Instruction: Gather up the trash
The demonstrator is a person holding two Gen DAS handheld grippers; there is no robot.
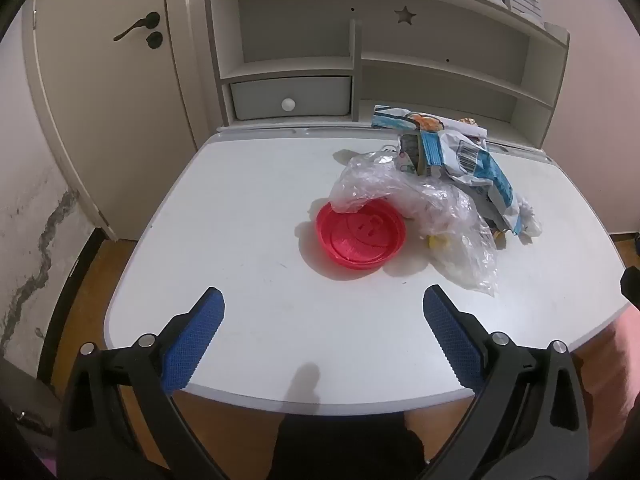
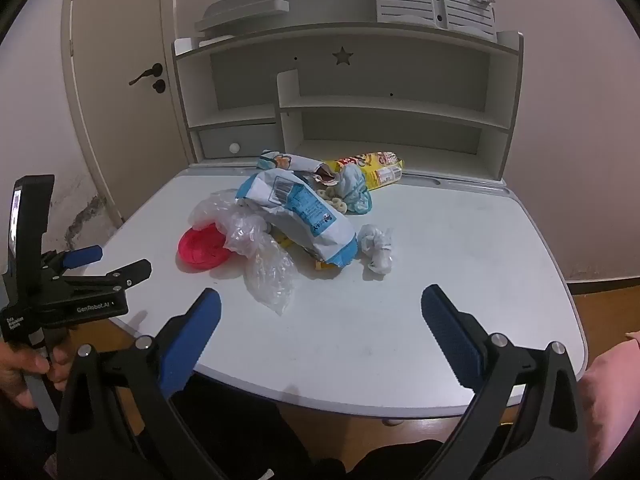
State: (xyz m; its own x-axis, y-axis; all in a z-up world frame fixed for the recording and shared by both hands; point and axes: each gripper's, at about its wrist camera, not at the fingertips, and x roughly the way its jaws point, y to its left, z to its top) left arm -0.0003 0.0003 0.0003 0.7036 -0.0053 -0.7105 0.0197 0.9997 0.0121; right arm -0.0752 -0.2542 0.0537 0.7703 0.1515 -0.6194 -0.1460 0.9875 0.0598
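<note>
Red lid, two clear bags, two claws

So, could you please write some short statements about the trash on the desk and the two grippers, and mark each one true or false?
1. The red lid lies partly under the clear plastic bag. True.
2. The left gripper is shut on the red lid. False: its fingers stand wide apart, holding nothing, short of the lid.
3. The right gripper is open and holds nothing. True.
4. The yellow snack packet lies at the desk's front edge. False: it lies at the back, near the shelf unit.
5. The drawer of the shelf unit is pulled fully out. False: it looks closed.
</note>
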